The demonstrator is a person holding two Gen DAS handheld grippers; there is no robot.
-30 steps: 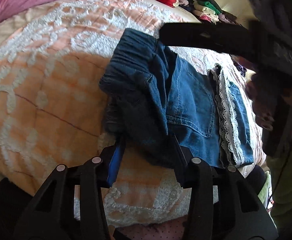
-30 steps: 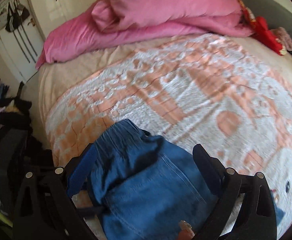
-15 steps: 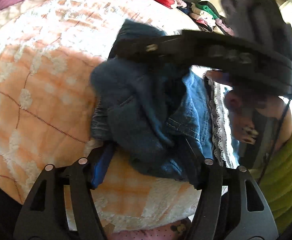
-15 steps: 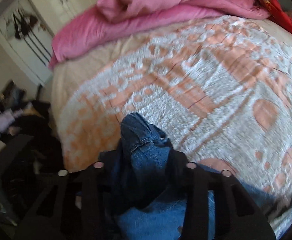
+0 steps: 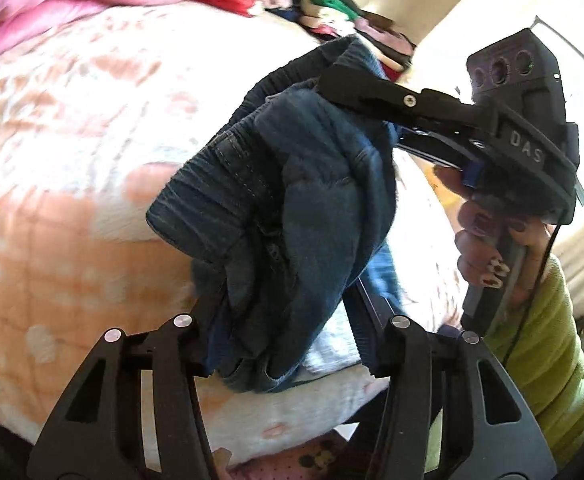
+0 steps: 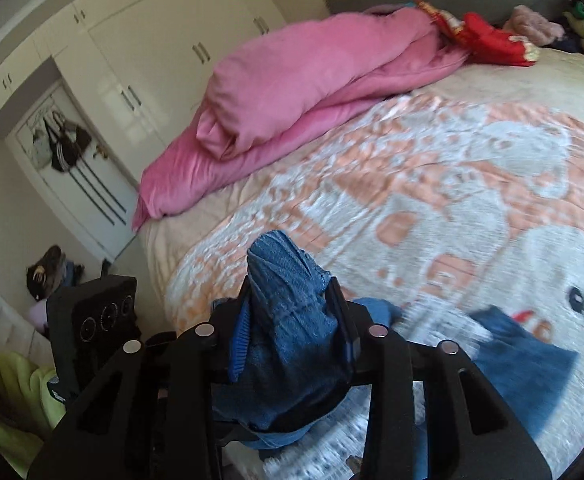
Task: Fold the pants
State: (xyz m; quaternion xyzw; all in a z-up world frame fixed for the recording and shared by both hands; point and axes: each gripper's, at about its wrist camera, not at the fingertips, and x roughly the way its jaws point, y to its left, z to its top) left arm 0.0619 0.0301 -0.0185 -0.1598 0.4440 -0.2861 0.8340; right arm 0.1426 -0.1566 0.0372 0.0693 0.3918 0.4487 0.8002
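Fingers of both grippers clenched on the bunched pants (image 5: 292, 208), which are now lifted off the bed (image 5: 72, 152).

One second ago the denim lay spread on the bedspread with both grippers' fingers wide apart; now the left gripper (image 5: 284, 336) pinches its lower folds and the right gripper (image 6: 292, 332) its upper edge, the cloth hanging between them. Only the left wrist view shows the right hand (image 5: 491, 240) around the handle. Only the right wrist view shows the pink duvet (image 6: 303, 92) in full, the wardrobe (image 6: 152, 52), and a trailing denim end (image 6: 523, 364) on the bed.
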